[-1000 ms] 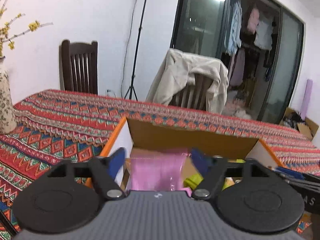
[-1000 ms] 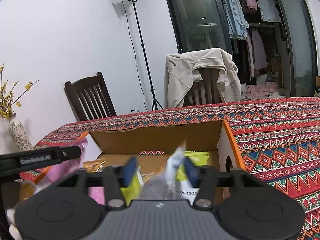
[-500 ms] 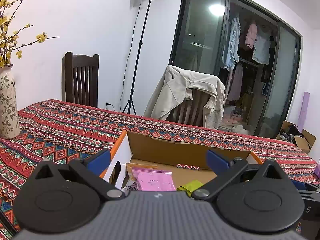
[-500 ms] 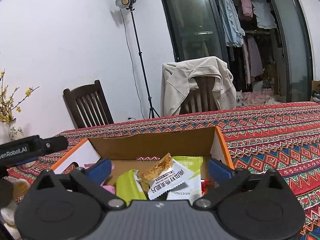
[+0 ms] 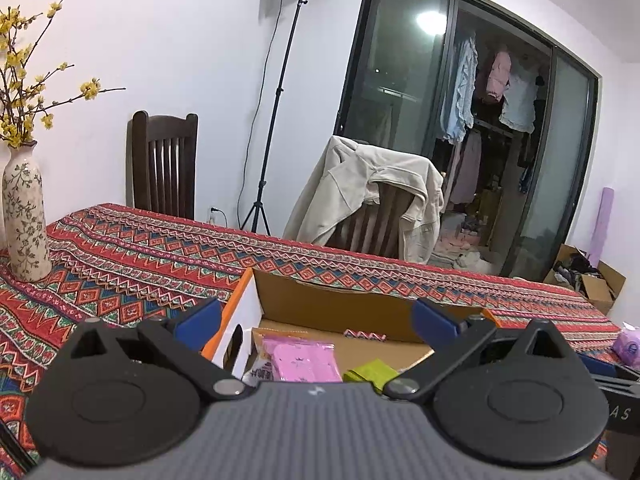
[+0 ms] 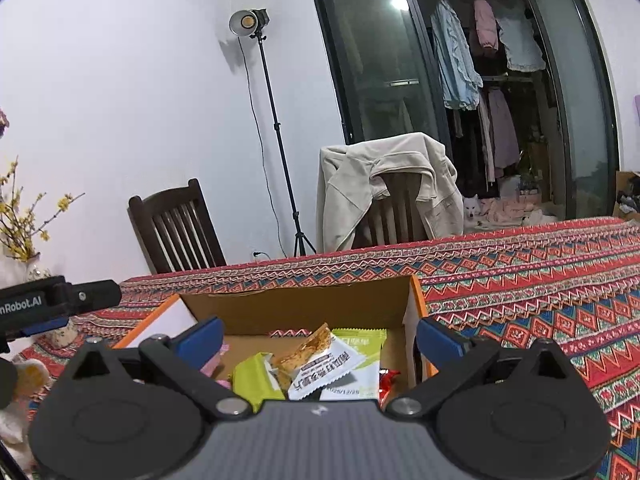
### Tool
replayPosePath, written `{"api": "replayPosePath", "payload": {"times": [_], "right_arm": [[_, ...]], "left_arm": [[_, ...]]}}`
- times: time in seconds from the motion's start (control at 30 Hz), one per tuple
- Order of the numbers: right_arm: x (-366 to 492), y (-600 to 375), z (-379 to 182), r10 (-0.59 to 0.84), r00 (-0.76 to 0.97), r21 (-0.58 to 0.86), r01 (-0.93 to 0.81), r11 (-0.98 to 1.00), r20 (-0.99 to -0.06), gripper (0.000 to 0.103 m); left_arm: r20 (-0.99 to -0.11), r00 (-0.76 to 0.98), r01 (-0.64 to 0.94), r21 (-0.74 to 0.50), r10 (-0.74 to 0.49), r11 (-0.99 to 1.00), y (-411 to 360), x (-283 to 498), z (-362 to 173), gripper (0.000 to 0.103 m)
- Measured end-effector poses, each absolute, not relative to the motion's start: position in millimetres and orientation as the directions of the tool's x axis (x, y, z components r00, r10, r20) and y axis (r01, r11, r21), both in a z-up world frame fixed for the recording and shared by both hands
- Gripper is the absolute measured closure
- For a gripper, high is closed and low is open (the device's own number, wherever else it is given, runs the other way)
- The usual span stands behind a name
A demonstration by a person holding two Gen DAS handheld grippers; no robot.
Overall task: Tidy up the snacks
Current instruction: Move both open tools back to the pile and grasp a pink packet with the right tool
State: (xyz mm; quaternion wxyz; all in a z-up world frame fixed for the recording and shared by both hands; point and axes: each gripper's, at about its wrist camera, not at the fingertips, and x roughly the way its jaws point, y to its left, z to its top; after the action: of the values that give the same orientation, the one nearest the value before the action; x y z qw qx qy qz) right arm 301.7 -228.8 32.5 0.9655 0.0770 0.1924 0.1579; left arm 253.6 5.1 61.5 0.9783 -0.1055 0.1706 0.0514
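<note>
Sitting at the left edge of the surface (image 5: 132,256), a floral vase (image 5: 25,216) is holding yellow-blossom branches. Left tongs (image 5: 316,322) are hovering over the near side of the cardboard box (image 5: 332,300), jaws spread wide after just opening, nothing between the pads. Pink snack packet (image 5: 304,360) is lying flat in the box's left half, near the left wall. Green packet (image 5: 370,372) is lying just right of it on the box floor.

Right tongs (image 6: 318,338) are hanging over the same box, jaws likewise spread after just opening, gripping nothing. Below them a loose pile is resting in the box's right half: a lime packet (image 6: 252,380), a white packet with black print (image 6: 326,368) tilted across it with a golden-brown snack (image 6: 306,350) on top, a pale green packet (image 6: 360,340) behind, a red wrapper (image 6: 388,380) by the right wall. Box is standing toward the near edge of the surface. Lavender packet (image 5: 628,346) is lying by the right edge, well apart from the box.
</note>
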Motion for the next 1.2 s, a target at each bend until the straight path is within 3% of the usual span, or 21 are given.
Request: {"api": "replayPosePath", "payload": {"times": [0.7, 1.2], "right_arm": [[210.3, -239.1, 12.5, 0.367, 0.822, 0.136, -0.343, 0.929, -0.435, 0.0], [169.0, -244.2, -33.3, 0.329, 0.729, 0.066, -0.365, 0.929, -0.601, 0.0]], "left_arm": [[-0.411, 0.912, -0.084, -0.141, 0.019, 0.986, 11.0, 166.0, 41.5, 0.0], [-0.494, 0.869, -0.108, -0.146, 0.022, 0.983, 33.3, 122.9, 2.4, 0.0]]}}
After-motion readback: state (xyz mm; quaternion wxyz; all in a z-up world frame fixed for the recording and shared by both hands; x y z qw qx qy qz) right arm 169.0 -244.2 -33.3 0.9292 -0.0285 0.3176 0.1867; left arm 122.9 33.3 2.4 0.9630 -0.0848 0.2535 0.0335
